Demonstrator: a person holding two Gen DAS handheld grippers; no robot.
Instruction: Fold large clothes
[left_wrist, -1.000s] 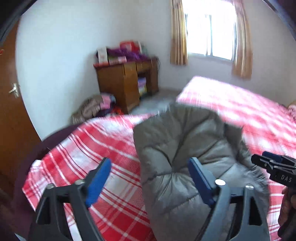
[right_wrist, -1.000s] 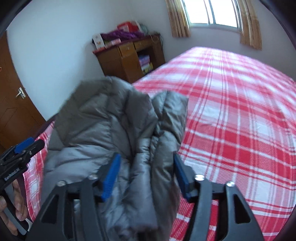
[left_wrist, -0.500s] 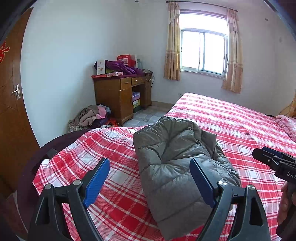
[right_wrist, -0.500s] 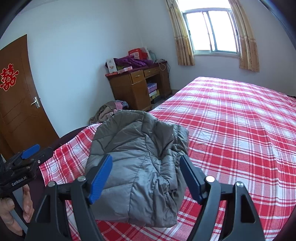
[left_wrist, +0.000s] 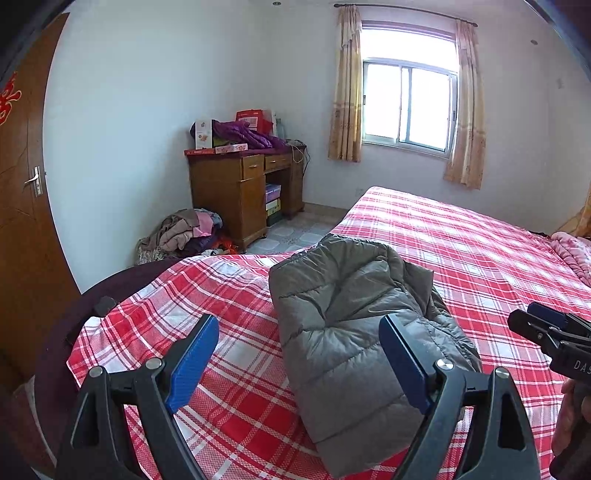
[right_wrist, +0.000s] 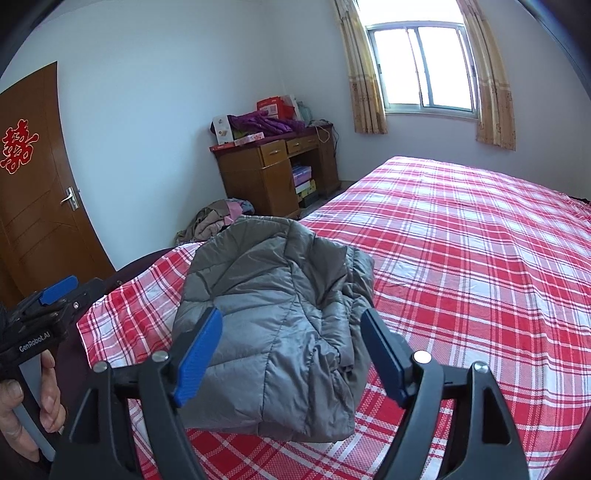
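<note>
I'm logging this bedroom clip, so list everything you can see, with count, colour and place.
Puffer jacket: one, grey, folded on the bed's near corner.
Bed sheet: one, red-white plaid, covers the bed.
Desk: one, brown wood, against the far wall, boxes and purple fabric on top.
Clothes pile: one, mixed colours, on the floor beside the desk.
Door: one, brown, left wall.
Window: one, beige curtains.
Left gripper: open, empty.
Right gripper: open, empty.

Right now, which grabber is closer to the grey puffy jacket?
Right, probably. The right gripper hovers open directly over the grey puffer jacket; the left gripper hovers open off its left edge, mostly over the plaid bedsheet.
</note>
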